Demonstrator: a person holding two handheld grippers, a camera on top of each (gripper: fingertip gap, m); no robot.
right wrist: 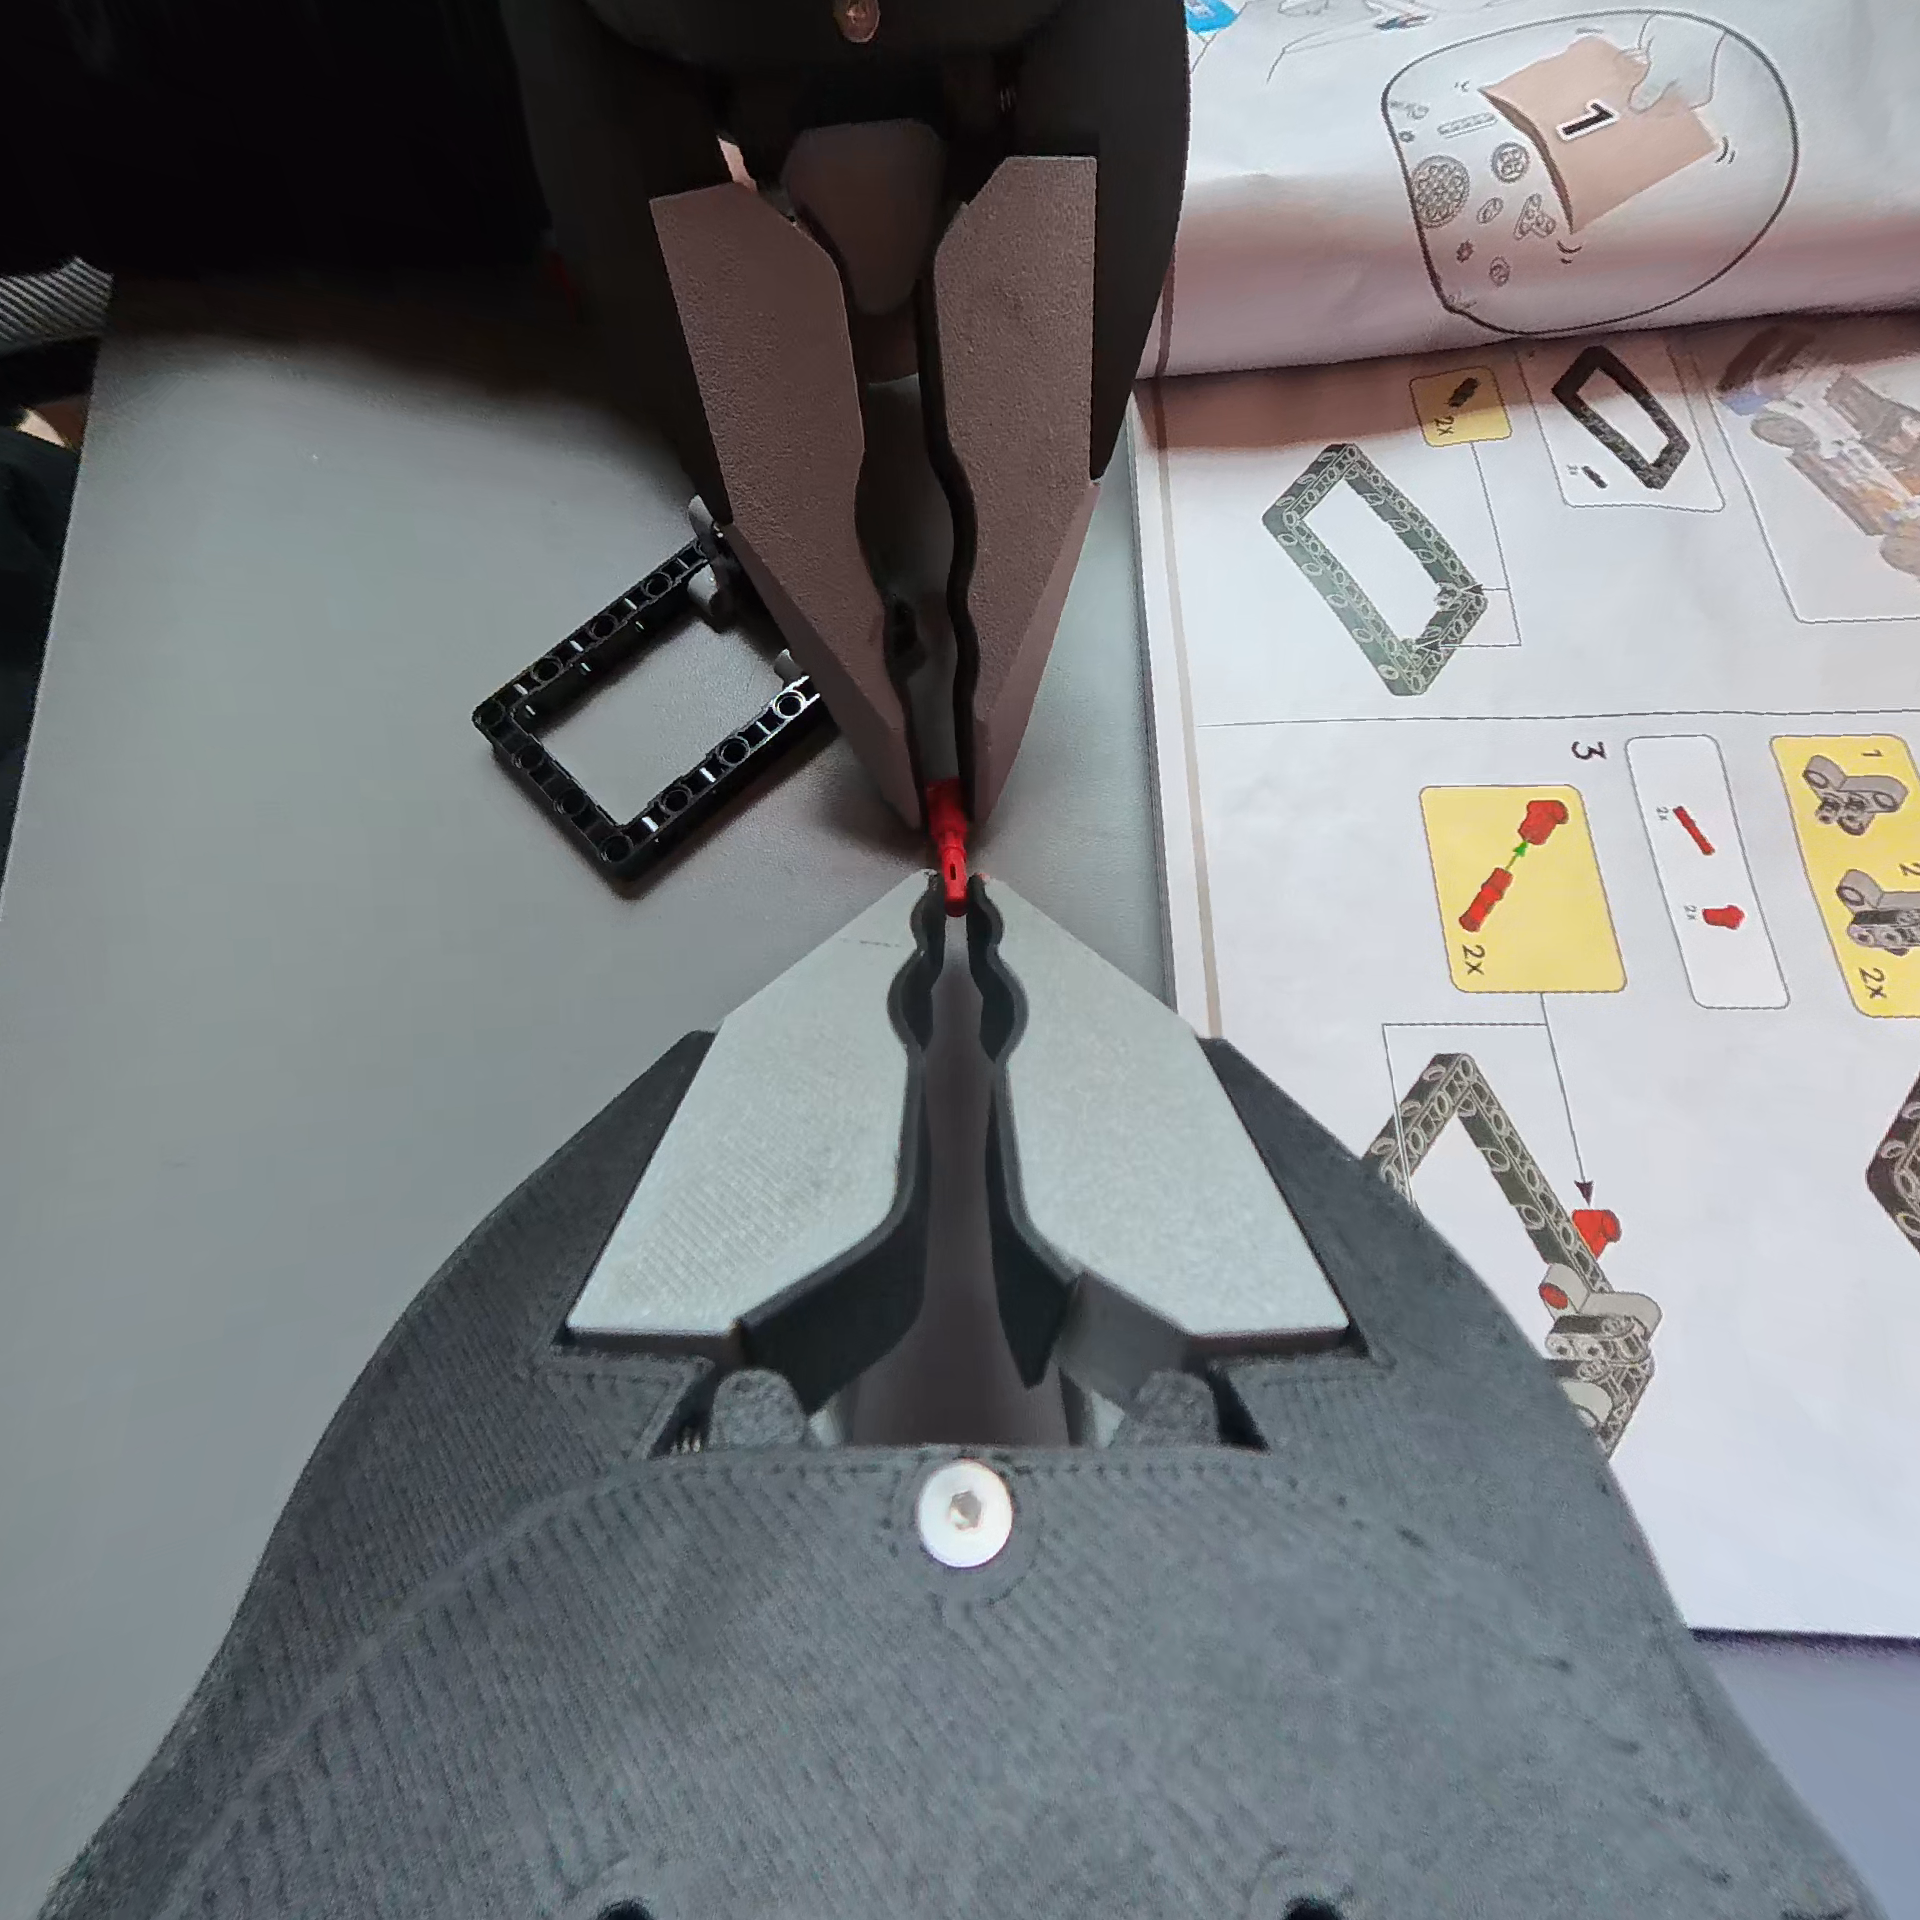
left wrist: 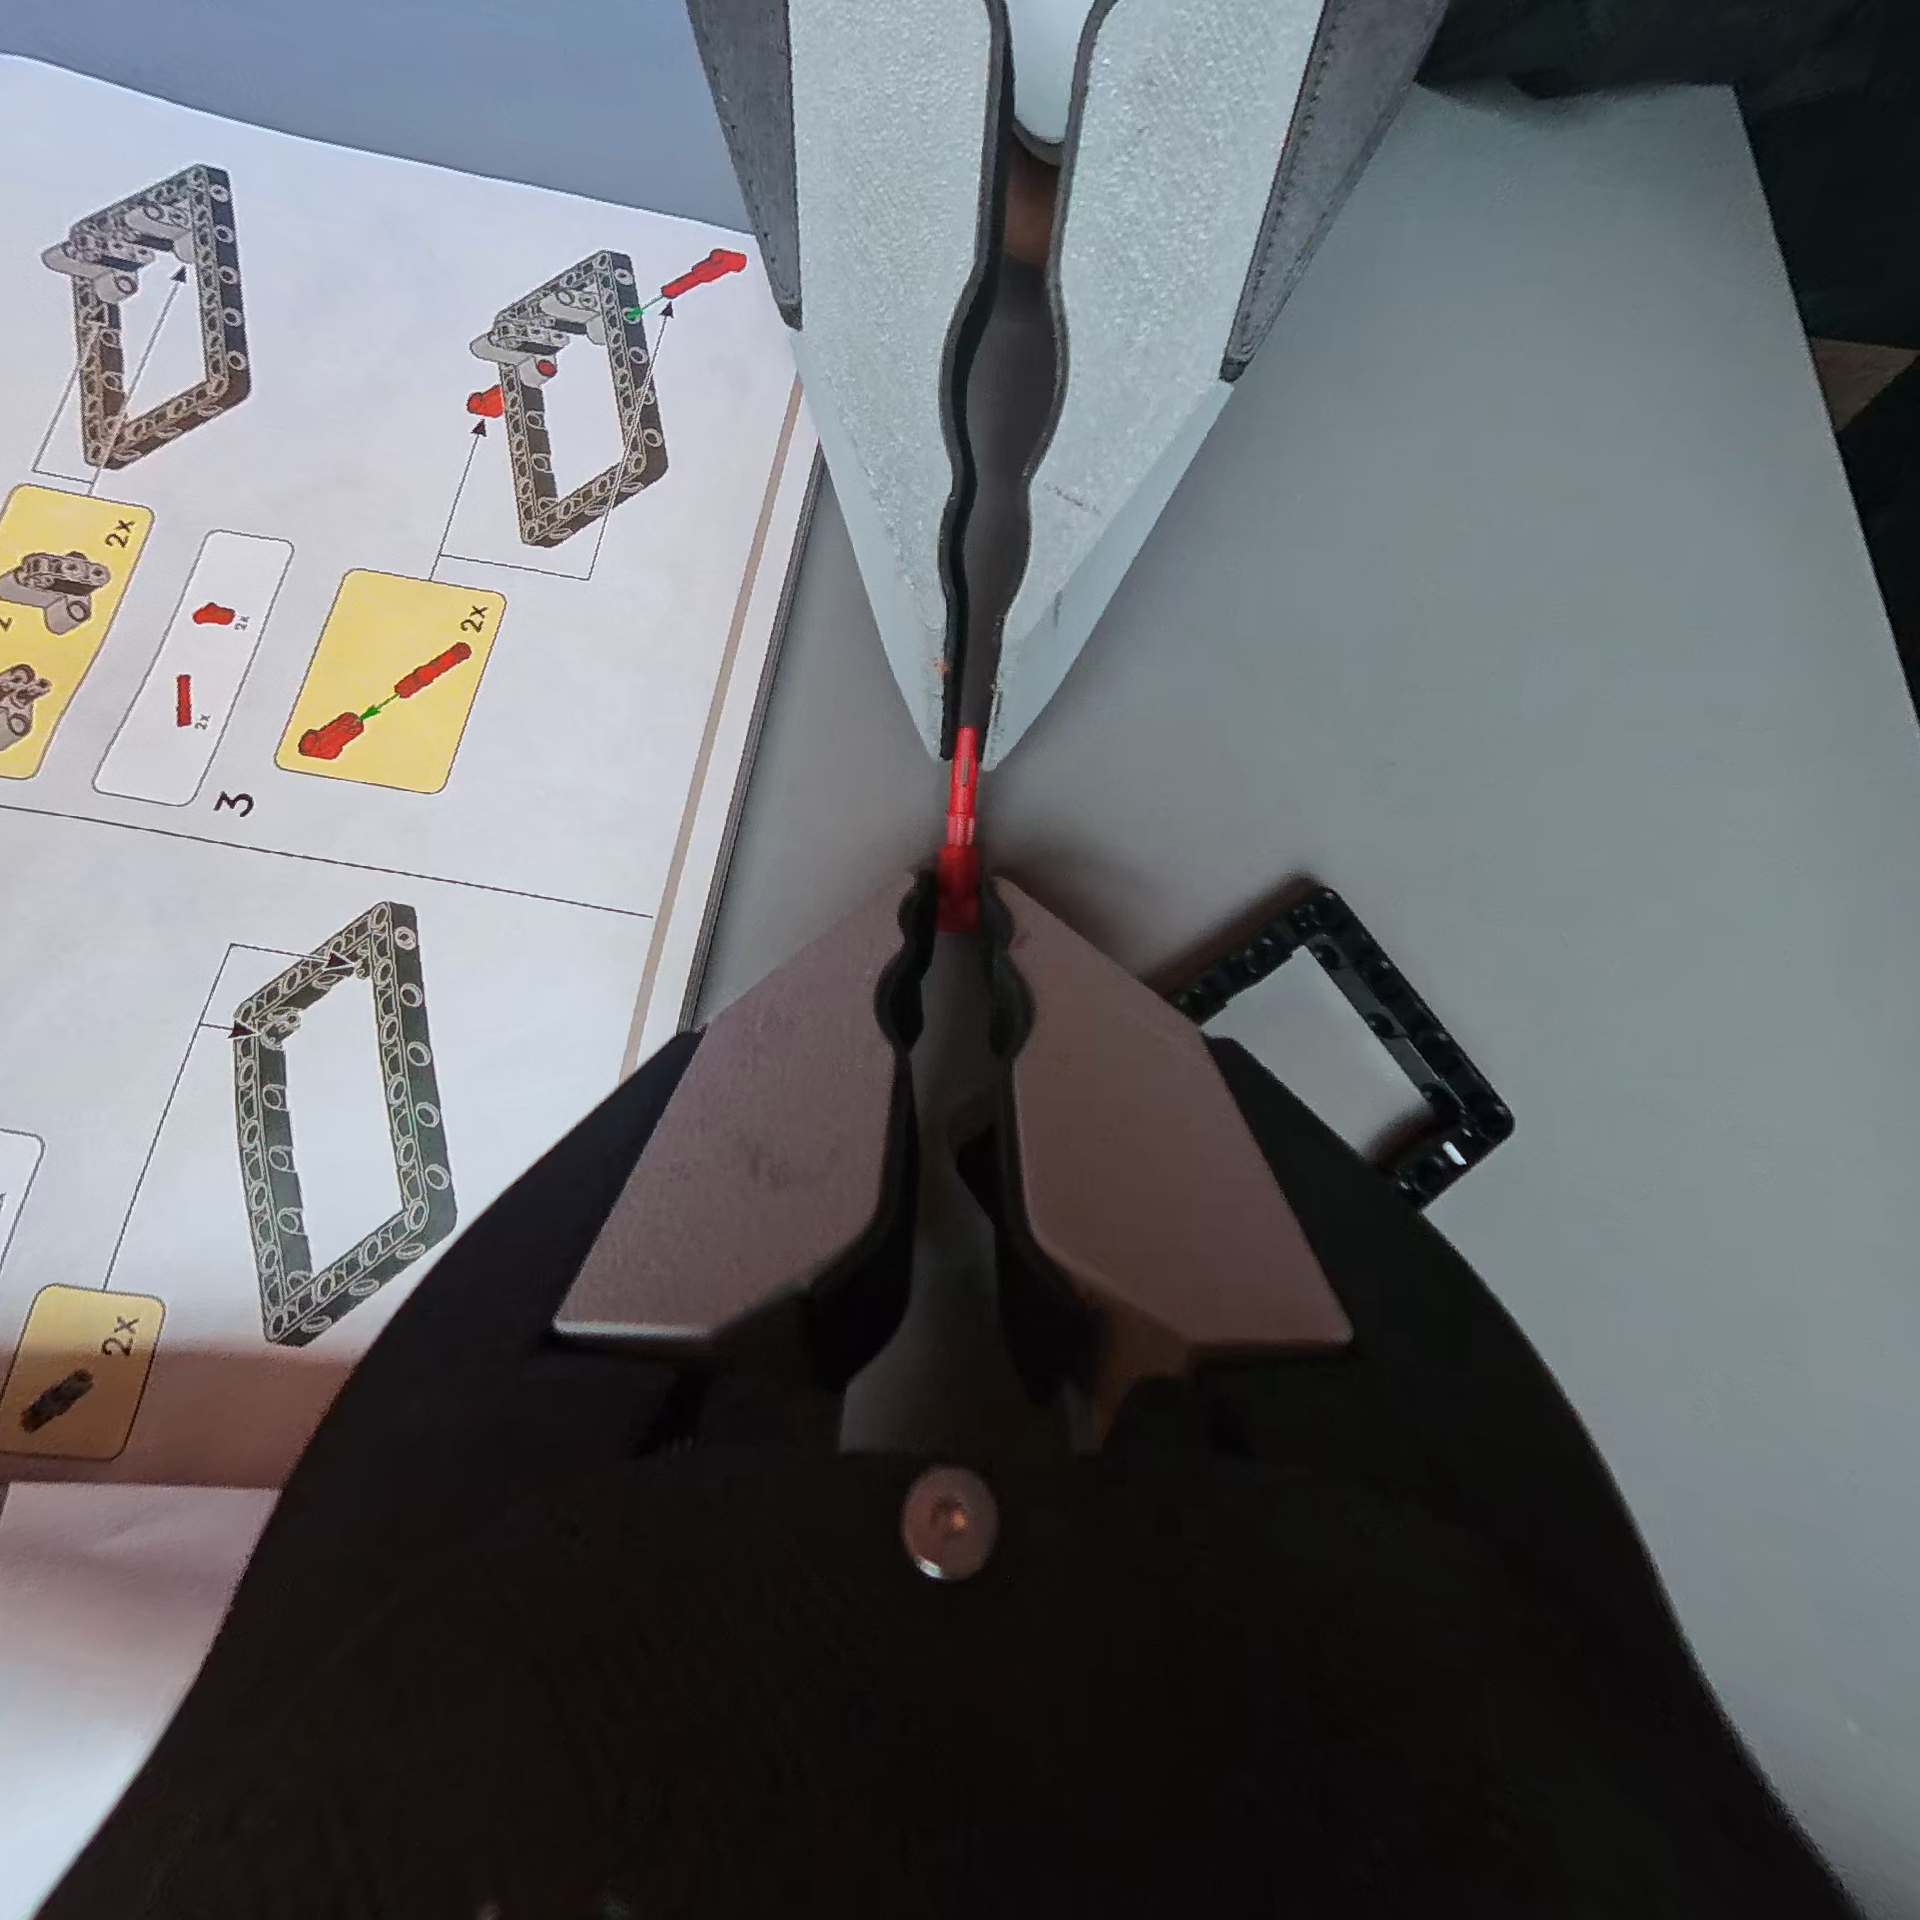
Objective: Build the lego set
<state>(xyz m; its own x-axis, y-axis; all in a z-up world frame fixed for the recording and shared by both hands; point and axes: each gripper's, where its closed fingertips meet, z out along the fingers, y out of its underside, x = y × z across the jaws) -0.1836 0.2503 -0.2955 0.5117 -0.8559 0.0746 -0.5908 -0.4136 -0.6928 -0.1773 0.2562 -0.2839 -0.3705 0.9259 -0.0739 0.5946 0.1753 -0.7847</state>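
Observation:
My left gripper (left wrist: 956,899), with brown fingers, is shut on a small red bush (left wrist: 956,896). My right gripper (right wrist: 951,888), with grey fingers, is shut on a thin red pin (right wrist: 953,857). The two grippers face each other tip to tip just above the table. The pin (left wrist: 963,795) and the bush (right wrist: 943,802) meet end to end between them. The right gripper (left wrist: 968,743) comes in from the top of the left wrist view; the left gripper (right wrist: 943,816) does the same in the right wrist view. A black rectangular frame (right wrist: 717,777) lies flat on the table beside the left gripper (left wrist: 1403,1013).
An open instruction booklet (left wrist: 364,727) lies on the grey table (left wrist: 1507,623), beside the grippers, on the right in the right wrist view (right wrist: 1507,675). Light grey connector pieces (right wrist: 712,592) sit on the frame's far end, partly hidden by the left fingers. Only a small space, under 4 cm, lies between the two pairs of fingers.

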